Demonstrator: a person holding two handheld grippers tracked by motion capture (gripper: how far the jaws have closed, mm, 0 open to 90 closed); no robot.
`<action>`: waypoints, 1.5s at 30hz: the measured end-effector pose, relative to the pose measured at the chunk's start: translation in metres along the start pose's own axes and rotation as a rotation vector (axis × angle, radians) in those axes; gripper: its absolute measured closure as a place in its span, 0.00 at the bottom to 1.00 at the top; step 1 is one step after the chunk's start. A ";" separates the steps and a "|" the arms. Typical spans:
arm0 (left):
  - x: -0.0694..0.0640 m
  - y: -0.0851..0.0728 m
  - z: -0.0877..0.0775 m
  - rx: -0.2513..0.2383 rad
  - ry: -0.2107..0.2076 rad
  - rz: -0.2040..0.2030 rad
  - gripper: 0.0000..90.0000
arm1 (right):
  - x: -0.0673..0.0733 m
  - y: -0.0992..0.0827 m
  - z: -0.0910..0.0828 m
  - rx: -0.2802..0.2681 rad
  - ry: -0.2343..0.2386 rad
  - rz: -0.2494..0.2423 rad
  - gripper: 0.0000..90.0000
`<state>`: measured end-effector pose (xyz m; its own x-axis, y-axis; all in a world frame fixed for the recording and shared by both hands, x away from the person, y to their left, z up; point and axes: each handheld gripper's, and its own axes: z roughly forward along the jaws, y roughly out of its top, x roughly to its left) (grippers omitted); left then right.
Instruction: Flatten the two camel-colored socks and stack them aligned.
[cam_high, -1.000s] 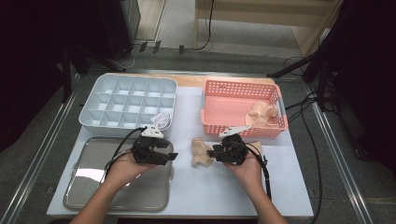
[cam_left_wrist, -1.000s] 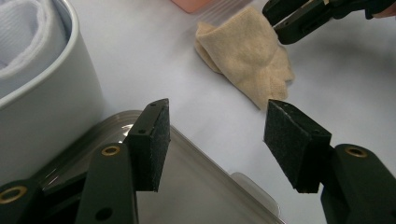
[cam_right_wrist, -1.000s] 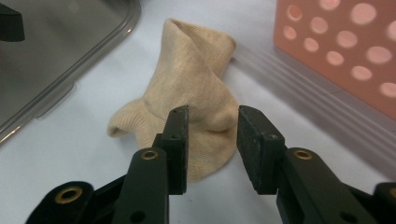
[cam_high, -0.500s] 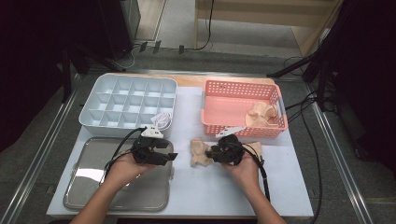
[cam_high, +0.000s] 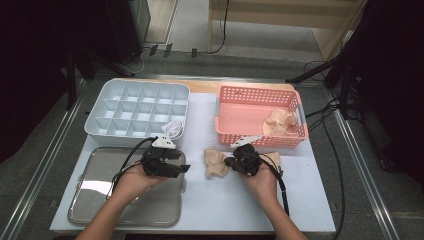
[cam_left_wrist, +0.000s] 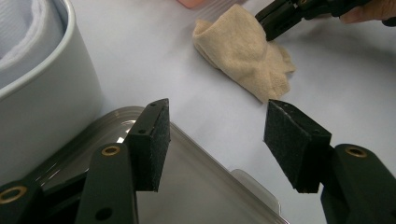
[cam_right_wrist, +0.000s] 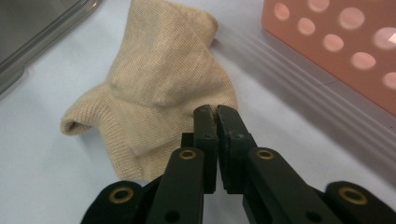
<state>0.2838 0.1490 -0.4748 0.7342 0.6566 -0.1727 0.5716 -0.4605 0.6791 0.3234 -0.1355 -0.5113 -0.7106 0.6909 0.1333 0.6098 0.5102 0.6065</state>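
- The right gripper has just been closing its jaws; they now stand pressed together, pinching the near edge of the beige sock, as the right gripper view shows.
- In the high view the sock lies crumpled on the white table, at 9 o'clock of the right gripper and touching its tips.
- The pink basket sits at 12 o'clock of that gripper, close by, with more beige cloth in its right corner.
- The left gripper has its jaws spread with nothing between them; it hovers over the right edge of the steel tray, pointing at 3 o'clock toward the sock.
- In the left gripper view the sock lies at 1 o'clock, well beyond the open jaws.
- The pale blue divided box stands at 12 o'clock of the tray.
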 end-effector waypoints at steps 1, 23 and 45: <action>0.000 0.000 0.000 0.001 0.001 0.001 0.47 | 0.000 0.001 -0.001 0.007 0.001 0.003 1.00; -0.002 0.008 0.007 -0.007 -0.017 0.018 0.47 | -0.012 -0.005 -0.041 -0.033 0.021 0.070 1.00; -0.008 0.023 0.051 -0.026 -0.027 0.014 0.50 | -0.038 -0.025 -0.049 0.001 -0.065 0.151 1.00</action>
<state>0.3101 0.1027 -0.4943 0.7517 0.6339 -0.1821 0.5521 -0.4536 0.6996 0.3177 -0.2000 -0.4933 -0.5869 0.7912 0.1720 0.7082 0.3987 0.5827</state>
